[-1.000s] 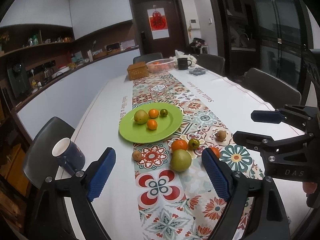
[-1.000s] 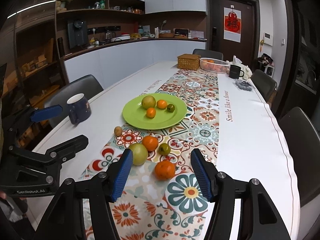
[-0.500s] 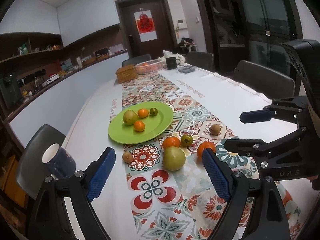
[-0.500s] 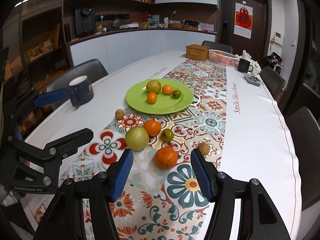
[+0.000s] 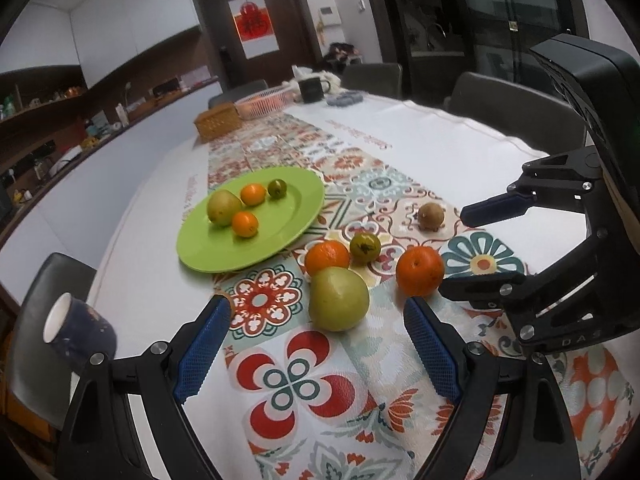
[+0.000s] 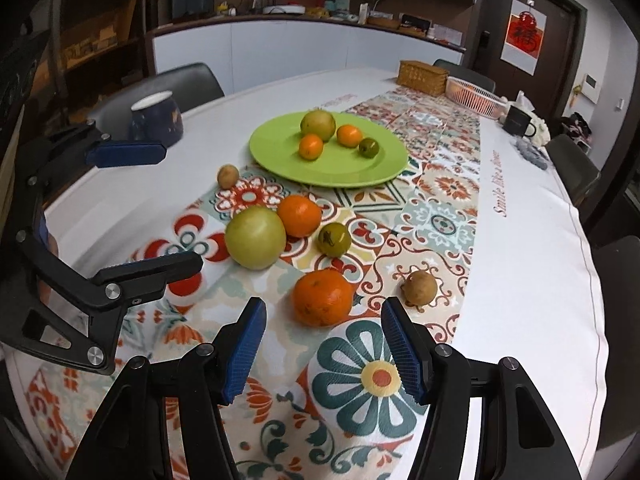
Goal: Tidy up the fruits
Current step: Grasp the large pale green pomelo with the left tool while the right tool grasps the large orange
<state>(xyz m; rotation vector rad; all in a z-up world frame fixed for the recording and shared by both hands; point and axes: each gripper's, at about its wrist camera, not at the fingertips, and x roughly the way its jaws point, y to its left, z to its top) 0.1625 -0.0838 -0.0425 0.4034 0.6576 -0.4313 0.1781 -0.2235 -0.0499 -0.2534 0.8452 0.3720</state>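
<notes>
Long dining table with a tiled runner (image 5: 280,384), both grippers lowered toward loose fruit.

Left wrist: closer and lower than a second ago; left gripper (image 5: 316,344) spread wide, empty, lined up on the pear (image 5: 338,299) just ahead. Behind it an orange (image 5: 327,255) and green citrus (image 5: 365,246); green plate (image 5: 288,224) already holding four fruits. "DAS" legible on the right gripper's frame.
Right wrist: also nearer now; right gripper (image 6: 324,346) half spread, gripping nothing, big orange (image 6: 322,298) just beyond its tips, small brown fruit (image 6: 419,288) beside. "Smile like a flower" printed on the cloth. Likely two pickups next.
</notes>
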